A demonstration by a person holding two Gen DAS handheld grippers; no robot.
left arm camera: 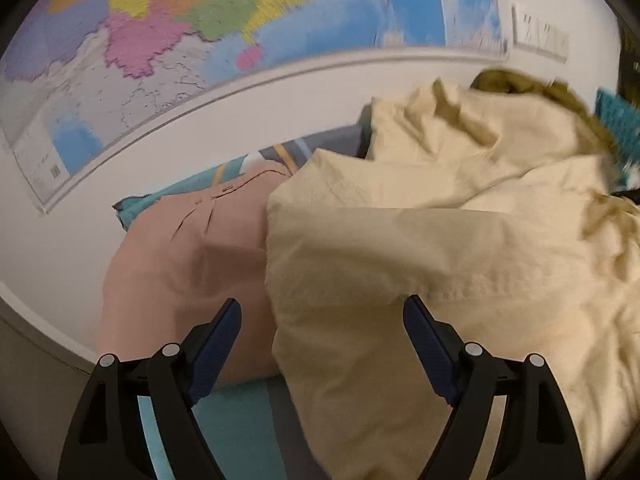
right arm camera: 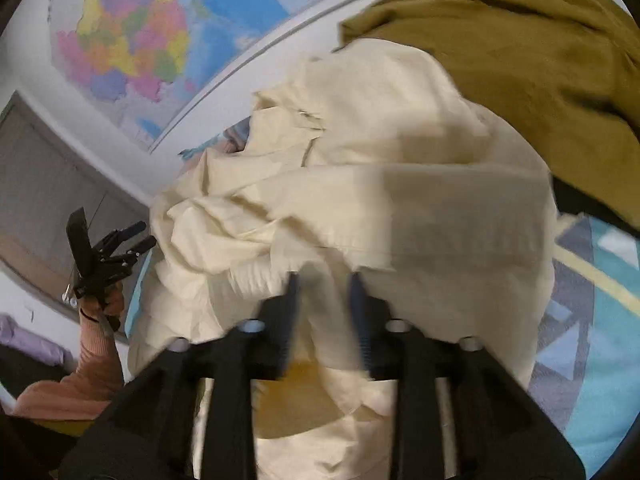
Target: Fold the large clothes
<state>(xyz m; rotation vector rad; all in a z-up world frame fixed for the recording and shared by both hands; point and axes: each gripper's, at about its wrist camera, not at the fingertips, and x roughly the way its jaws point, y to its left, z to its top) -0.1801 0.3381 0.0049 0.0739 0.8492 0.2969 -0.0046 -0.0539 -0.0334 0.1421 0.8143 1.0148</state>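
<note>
The cream garment (left arm camera: 460, 240) lies crumpled on the patterned teal bedspread (right arm camera: 592, 320), filling the left wrist view from 12 to 5 o'clock, its left edge lapping over a pink buttoned garment (left arm camera: 180, 260) at 9 o'clock. The left gripper (left arm camera: 322, 312) hangs released, fingers spread wide with a hem of the cream cloth passing between them but not pinched. In the right wrist view the right gripper (right arm camera: 324, 284) has its fingers drawn fairly near each other with cream fabric bunched in the gap; motion blur hides the tips, so I cannot tell whether it is grasping. An olive-brown garment (right arm camera: 520, 72) rests at 1 o'clock, touching the cream one. To do this step well, I judge each tong should take a single layer at a corner or seam rather than a wad, then lift and spread the cloth flat before any fold, keeping it off the neighbours. Count: three garments, two grippers, one bedspread, one coloured wall map (left arm camera: 180, 32).
</note>
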